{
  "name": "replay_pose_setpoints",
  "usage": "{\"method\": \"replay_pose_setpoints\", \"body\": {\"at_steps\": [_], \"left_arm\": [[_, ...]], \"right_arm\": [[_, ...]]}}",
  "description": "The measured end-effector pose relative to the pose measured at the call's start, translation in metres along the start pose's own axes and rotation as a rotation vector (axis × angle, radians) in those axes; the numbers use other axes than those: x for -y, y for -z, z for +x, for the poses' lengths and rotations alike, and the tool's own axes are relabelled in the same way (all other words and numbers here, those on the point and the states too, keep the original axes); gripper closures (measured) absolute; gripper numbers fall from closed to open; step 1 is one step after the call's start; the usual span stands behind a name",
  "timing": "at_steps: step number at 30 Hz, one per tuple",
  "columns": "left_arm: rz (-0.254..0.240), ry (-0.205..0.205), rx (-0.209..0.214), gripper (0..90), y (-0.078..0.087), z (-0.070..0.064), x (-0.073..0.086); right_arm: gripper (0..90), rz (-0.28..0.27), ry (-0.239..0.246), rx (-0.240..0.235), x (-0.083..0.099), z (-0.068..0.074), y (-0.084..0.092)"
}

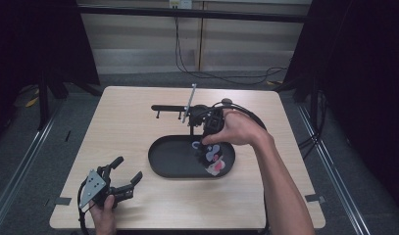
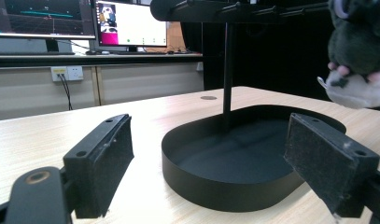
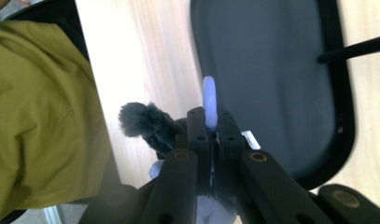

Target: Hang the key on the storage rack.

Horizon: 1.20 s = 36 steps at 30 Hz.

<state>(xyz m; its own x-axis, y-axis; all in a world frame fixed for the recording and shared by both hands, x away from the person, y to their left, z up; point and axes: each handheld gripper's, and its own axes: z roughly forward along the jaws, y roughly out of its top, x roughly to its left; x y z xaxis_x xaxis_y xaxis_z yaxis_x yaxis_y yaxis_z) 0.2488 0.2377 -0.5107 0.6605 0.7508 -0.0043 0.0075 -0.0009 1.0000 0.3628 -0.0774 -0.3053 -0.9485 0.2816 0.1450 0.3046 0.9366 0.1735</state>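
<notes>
A dark furry plush toy point(image 1: 211, 159) with white and pink parts hangs over the right end of the black oval tray point(image 1: 172, 156). My right gripper point(image 1: 204, 143) points down from above and is shut on the toy's pale loop point(image 3: 209, 100), with the dark fur point(image 3: 143, 123) beside my right gripper point(image 3: 209, 123). A black stand with a thin pole point(image 1: 192, 105) and a crossbar point(image 1: 168, 107) rises behind the tray. My left gripper point(image 1: 127, 169) rests open near the table's front left corner, facing the tray wall point(image 2: 215, 184). Nothing lies between its pads point(image 2: 101, 163). The toy point(image 2: 358, 51) hangs at upper right.
The tray point(image 3: 271, 84) lies below with the pole point(image 3: 353, 49) across its corner. An olive garment point(image 3: 43, 116) is on the left of the right gripper view. Monitors point(image 2: 127, 23) stand on a desk behind the pole point(image 2: 228, 70). Cables trail on the floor behind the table point(image 1: 133, 127).
</notes>
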Motion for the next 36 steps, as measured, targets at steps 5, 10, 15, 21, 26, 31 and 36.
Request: {"method": "replay_pose_setpoints", "body": {"at_steps": [5, 10, 15, 21, 26, 31, 36], "left_arm": [[0.001, -0.002, 0.0, 15.2, 0.0, 0.0, 0.0], [0.0, -0.002, 0.002, 15.2, 0.0, 0.0, 0.0], [0.002, 0.0, 0.003, 15.2, 0.0, 0.0, 0.0], [0.004, 0.001, 0.006, 15.2, 0.0, 0.0, 0.0], [0.001, 0.002, 0.005, 15.2, 0.0, 0.0, 0.0], [-0.004, 0.008, 0.005, 15.2, -0.001, -0.001, 0.0], [-0.011, 0.014, 0.005, 15.2, -0.001, -0.001, 0.0]], "right_arm": [[87.4, 0.007, -0.008, 0.016, -0.006, -0.007, 0.006], [87.4, 0.044, -0.011, 0.019, -0.012, -0.016, 0.007], [87.4, 0.038, -0.008, 0.018, -0.013, -0.024, 0.008], [87.4, 0.044, -0.039, 0.015, -0.009, -0.038, 0.01], [87.4, 0.047, -0.051, 0.014, -0.007, -0.048, 0.009], [87.3, 0.087, -0.068, 0.026, -0.01, -0.057, 0.006], [87.4, 0.078, -0.064, 0.043, -0.014, -0.059, 0.011]]}}
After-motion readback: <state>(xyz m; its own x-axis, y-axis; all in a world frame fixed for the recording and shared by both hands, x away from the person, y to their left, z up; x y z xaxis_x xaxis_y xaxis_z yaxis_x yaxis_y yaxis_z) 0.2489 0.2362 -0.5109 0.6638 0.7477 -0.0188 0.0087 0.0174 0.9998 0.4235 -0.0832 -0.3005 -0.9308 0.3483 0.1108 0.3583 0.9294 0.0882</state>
